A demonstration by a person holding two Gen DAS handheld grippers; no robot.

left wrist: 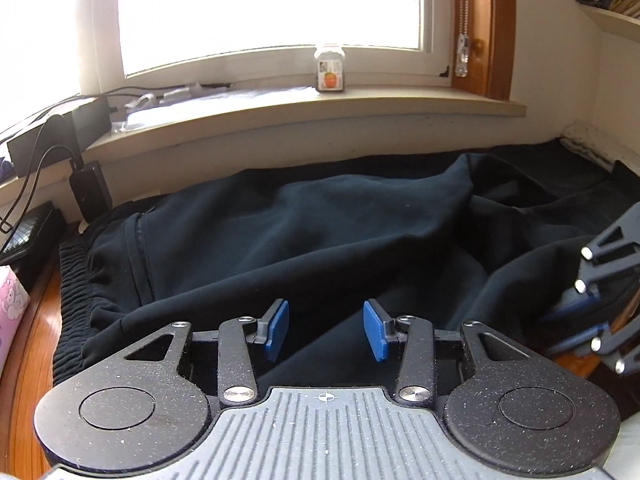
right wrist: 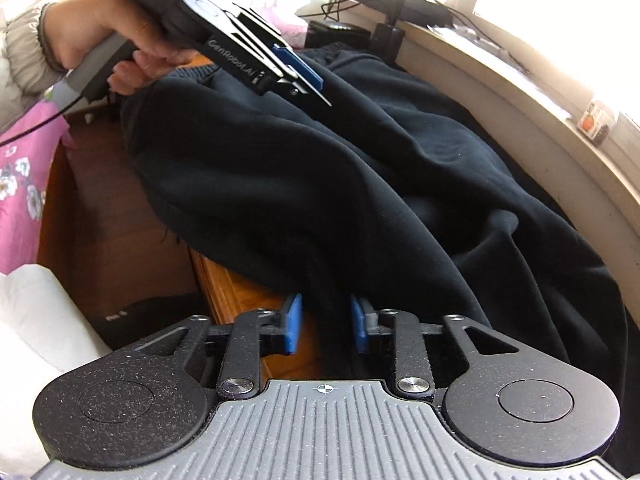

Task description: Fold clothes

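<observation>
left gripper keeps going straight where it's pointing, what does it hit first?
Probably the dark garment: the left gripper, jaws open, aims down at its folds just ahead. Depth is unclear; the windowsill lies well beyond.

You are wearing a pale grey quilted sleeve (right wrist: 24, 36) with a gathered cuff. Your left gripper (right wrist: 316, 88) is showing a grey handle trailing a black cable behind its tongs, white "GenRobot.AI" lettering, blue pads (left wrist: 278, 330), and silver screws (left wrist: 239, 394) behind them.
</observation>
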